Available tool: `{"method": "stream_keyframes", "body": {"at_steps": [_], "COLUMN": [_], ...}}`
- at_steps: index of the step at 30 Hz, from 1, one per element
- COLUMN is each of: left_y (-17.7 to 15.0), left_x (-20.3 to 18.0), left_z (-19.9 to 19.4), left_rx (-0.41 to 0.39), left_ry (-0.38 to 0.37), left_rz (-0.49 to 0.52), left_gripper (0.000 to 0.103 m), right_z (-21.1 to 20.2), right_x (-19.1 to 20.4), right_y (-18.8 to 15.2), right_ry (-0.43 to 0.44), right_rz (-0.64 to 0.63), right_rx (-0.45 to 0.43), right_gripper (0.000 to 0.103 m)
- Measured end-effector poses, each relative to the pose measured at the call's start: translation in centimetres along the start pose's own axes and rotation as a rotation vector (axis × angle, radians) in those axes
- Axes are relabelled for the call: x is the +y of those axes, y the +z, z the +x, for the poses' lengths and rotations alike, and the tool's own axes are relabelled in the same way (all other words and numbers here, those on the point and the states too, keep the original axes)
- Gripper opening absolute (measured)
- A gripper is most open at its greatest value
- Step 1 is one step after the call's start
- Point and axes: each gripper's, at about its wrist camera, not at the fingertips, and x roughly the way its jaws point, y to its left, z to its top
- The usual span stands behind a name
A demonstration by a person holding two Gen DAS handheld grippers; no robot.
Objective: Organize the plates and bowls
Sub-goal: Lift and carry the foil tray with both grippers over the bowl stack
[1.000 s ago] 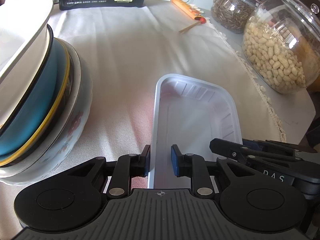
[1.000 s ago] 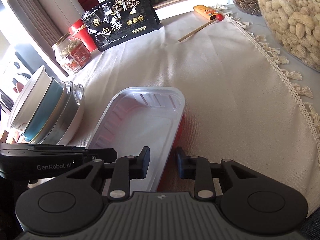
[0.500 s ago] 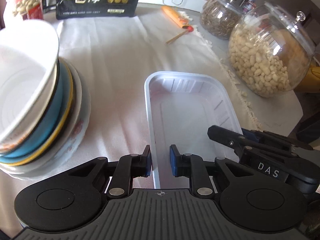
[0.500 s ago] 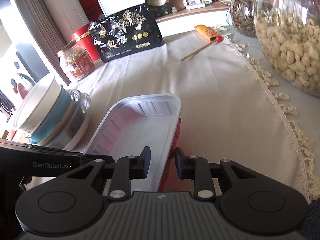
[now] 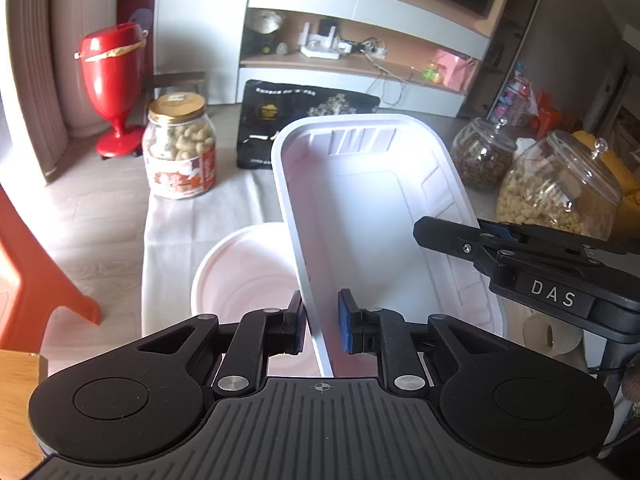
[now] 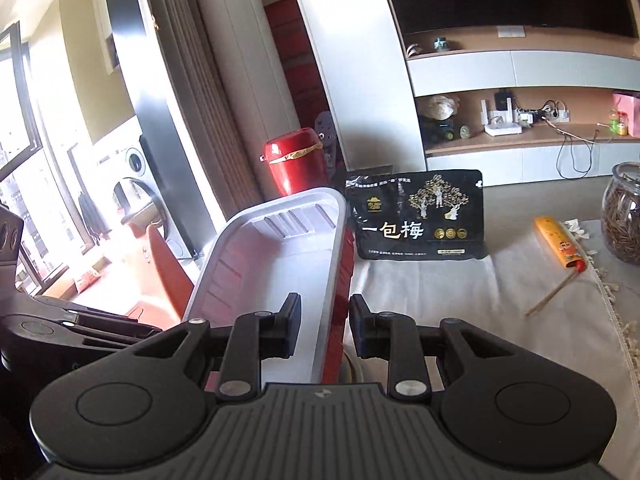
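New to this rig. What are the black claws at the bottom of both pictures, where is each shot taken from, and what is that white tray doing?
No robot here: a person holds a two-finger gripper in each hand, each with a fisheye camera looking along its fingers. The left gripper pinches one long edge of the white plastic tray; its jaws have just been closing on it. The right gripper clamps the opposite edge. The tray is held in the air, over a white bowl. On the tablecloth: a black snack bag, a nut jar and glass jars.

The letters "DAS" are printed in white on the black body of the right tongs (image 5: 552,292). "一包梅" is printed in white on the black snack bag (image 6: 416,216) standing at the worktop's far edge.
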Motion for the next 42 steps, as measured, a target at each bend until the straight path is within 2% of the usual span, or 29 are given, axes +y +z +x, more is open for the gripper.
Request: {"method": "stream_keyframes", "body": {"at_steps": [3, 8, 10, 18, 23, 30, 33, 34, 37, 42], "left_y": [-0.6, -1.1, -1.1, -0.2, -0.1, -0.6, -0.5, -0.4, -0.3, -0.5], "left_x": [2.3, 5.9, 6.7, 7.9, 8.5, 8.1, 7.9, 7.7, 7.5, 7.7], "left_z": [1.2, 3.0, 3.3, 4.2, 3.5, 2.6, 1.9, 1.6, 1.4, 2.1], "left_rx": [0.036, 0.054, 0.072, 0.067, 0.081, 0.107, 0.078, 0.071, 0.076, 0.102], "left_ry": [-0.012, -0.073, -0.107, -0.099, -0.156, -0.139, -0.157, -0.160, -0.166, -0.144], "left_rz": [-0.028, -0.103, -0.131, -0.146, -0.197, -0.216, -0.220, -0.216, -0.218, -0.221], "left_gripper": [0.019, 0.019, 0.021, 0.019, 0.022, 0.025, 0.028, 0.029, 0.029, 0.027], "right_z": [3.2, 7.1, 7.8, 9.2, 8.4, 6.5, 5.9, 5.4, 4.0, 3.8], "right_x": [1.1, 2.2, 2.5, 2.6, 2.1, 1.0, 1.1, 1.4, 2.2, 2.5], "right_y": [-0.4, -1.7, -1.6, -1.3, -1.3, -2.0, -2.2, -2.1, -1.7, -1.9], "right_ry": [-0.003, -0.063, -0.064, -0.063, -0.037, -0.001, 0.040, 0.050, 0.049, 0.046], "right_rz": [-0.003, -0.015, -0.017, -0.027, -0.017, 0.018, 0.026, 0.019, -0.012, -0.022], "right_rx": [0.068, 0.178, 0.187, 0.189, 0.175, 0.194, 0.213, 0.202, 0.157, 0.175], "right_gripper": [0.026, 0.025, 0.025, 0.025, 0.025, 0.025, 0.025, 0.028, 0.029, 0.029]}}
